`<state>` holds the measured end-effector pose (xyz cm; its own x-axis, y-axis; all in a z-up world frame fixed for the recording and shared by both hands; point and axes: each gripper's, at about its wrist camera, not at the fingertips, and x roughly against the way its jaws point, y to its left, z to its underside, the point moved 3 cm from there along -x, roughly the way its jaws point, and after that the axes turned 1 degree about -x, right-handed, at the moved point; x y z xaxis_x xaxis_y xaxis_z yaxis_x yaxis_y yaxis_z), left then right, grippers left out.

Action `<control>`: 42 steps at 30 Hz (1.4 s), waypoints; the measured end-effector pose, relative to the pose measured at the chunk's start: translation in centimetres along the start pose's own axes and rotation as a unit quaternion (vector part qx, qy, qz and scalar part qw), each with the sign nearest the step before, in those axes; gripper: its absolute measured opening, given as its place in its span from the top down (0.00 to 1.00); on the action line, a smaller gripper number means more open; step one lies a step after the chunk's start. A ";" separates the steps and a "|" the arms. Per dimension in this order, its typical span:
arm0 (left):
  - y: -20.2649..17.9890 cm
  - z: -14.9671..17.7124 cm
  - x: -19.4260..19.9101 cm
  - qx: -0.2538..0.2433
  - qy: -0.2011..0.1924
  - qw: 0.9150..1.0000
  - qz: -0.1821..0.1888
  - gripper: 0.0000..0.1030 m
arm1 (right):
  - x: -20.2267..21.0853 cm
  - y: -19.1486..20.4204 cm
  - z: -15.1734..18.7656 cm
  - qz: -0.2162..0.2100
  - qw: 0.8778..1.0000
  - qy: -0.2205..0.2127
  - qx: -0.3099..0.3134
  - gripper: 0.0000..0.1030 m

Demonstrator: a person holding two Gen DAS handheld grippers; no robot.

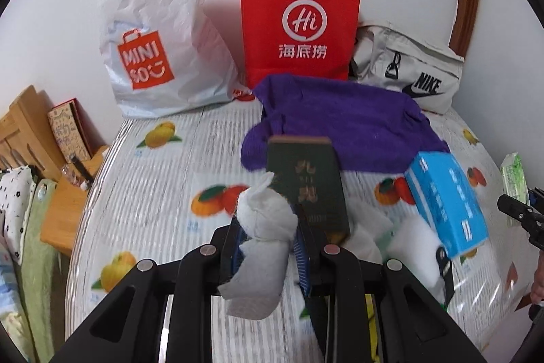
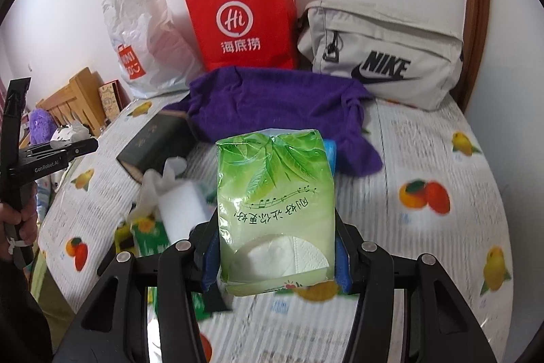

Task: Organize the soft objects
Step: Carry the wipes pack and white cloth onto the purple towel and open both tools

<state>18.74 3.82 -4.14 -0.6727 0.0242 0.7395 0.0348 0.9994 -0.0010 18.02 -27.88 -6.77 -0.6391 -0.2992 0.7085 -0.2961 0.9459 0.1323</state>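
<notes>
My left gripper (image 1: 268, 247) is shut on a crumpled white tissue (image 1: 263, 227) and holds it above the table. My right gripper (image 2: 275, 247) is shut on a green tissue pack (image 2: 273, 199), lifted above the table; the pack also shows at the right edge of the left wrist view (image 1: 515, 179). A purple cloth (image 1: 343, 121) (image 2: 282, 104) lies at the back. A white sponge (image 2: 182, 210) (image 1: 413, 247), a blue box (image 1: 445, 199) and a dark green book (image 1: 306, 182) (image 2: 156, 145) lie in the middle.
A white MINISO plastic bag (image 1: 159, 33), a red paper bag (image 1: 299, 22) and a grey Nike bag (image 2: 384, 56) stand along the back wall. The fruit-print tablecloth (image 1: 153, 186) covers the table. A wooden headboard (image 1: 27, 128) is at left.
</notes>
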 end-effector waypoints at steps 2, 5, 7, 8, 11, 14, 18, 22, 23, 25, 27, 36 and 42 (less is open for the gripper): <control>0.0 -1.1 -0.6 0.003 -0.001 1.000 0.009 0.76 | -0.4 -0.1 -1.0 0.000 1.000 -0.003 -0.001 0.49; 0.1 -2.6 -1.6 0.005 -0.001 1.000 0.016 0.76 | -1.1 -0.2 -2.6 0.007 1.000 -0.009 0.000 0.49; 0.1 -3.7 -2.2 0.004 -0.003 1.000 0.015 0.76 | -1.6 -0.5 -3.6 0.010 1.000 -0.011 -0.002 0.49; 0.0 -4.0 -2.4 0.004 -0.003 1.000 0.016 0.76 | -1.9 -0.7 -4.0 0.011 1.000 -0.011 -0.004 0.49; -0.2 -5.3 -3.2 0.000 -0.002 1.000 0.016 0.76 | -2.6 -1.2 -5.1 0.018 1.000 -0.013 -0.006 0.49; -0.6 -6.5 -4.1 -0.006 -0.001 1.000 0.012 0.76 | -3.5 -1.8 -6.1 0.022 1.000 -0.013 -0.010 0.49; -0.9 -7.7 -5.3 -0.007 0.002 1.000 0.015 0.76 | -4.5 -2.4 -7.4 0.028 0.999 -0.013 -0.013 0.49; -1.4 -8.8 -7.0 -0.009 0.010 1.000 0.017 0.76 | -5.8 -2.9 -8.4 0.034 0.999 -0.011 -0.011 0.49; -1.5 -9.1 -7.5 -0.011 0.013 1.000 0.017 0.76 | -6.1 -3.1 -8.6 0.035 0.999 -0.010 -0.012 0.49; -1.8 -9.6 -8.4 -0.014 0.018 1.000 0.016 0.76 | -6.9 -3.4 -9.0 0.035 0.999 -0.008 -0.012 0.49; -1.9 -10.1 -9.6 -0.017 0.025 0.999 0.018 0.76 | -7.7 -3.7 -9.4 0.039 0.999 -0.003 -0.012 0.49; -3.1 -12.0 -14.7 -0.024 0.059 0.997 0.045 0.76 | -12.0 -5.0 -9.8 0.049 0.998 0.033 -0.012 0.49; -4.2 -13.6 -18.2 -0.028 0.082 0.995 0.058 0.76 | -15.1 -6.2 -10.0 0.056 0.996 0.062 -0.008 0.49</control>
<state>40.89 -1.14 -8.39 -0.5320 0.1299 0.8367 0.1498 0.9870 -0.0581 36.60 -28.03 -11.38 -0.5746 -0.1740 0.7997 -0.2160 0.9747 0.0569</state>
